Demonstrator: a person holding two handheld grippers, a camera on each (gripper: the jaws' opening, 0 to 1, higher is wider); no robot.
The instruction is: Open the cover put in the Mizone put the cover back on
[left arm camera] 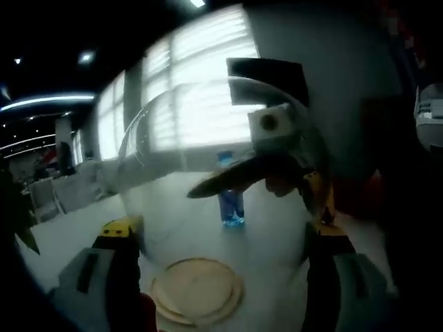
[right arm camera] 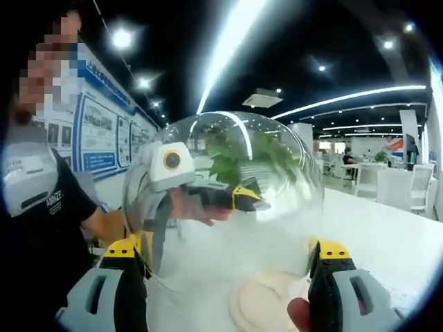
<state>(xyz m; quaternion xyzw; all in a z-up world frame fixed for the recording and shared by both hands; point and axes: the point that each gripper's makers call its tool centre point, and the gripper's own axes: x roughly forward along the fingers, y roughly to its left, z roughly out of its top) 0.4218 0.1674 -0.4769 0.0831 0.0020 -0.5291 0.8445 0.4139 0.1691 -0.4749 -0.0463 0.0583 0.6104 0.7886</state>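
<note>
Could drop the clear cover (left arm camera: 208,138) (slick, pinched only by left gripper (left arm camera: 223,232) and right gripper (right arm camera: 228,247) jaws set wide at its sides) onto the wooden base (left arm camera: 197,290), Mizone bottle (left arm camera: 231,200) standing on the table (left arm camera: 69,235) beyond.

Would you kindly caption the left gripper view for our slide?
Clear dome cover held between both grippers above the round wooden base; blue Mizone bottle stands on the table behind.

one glass dome cover (left arm camera: 208,173), one bottle (left arm camera: 230,200), one wooden base (left arm camera: 197,290)
</note>
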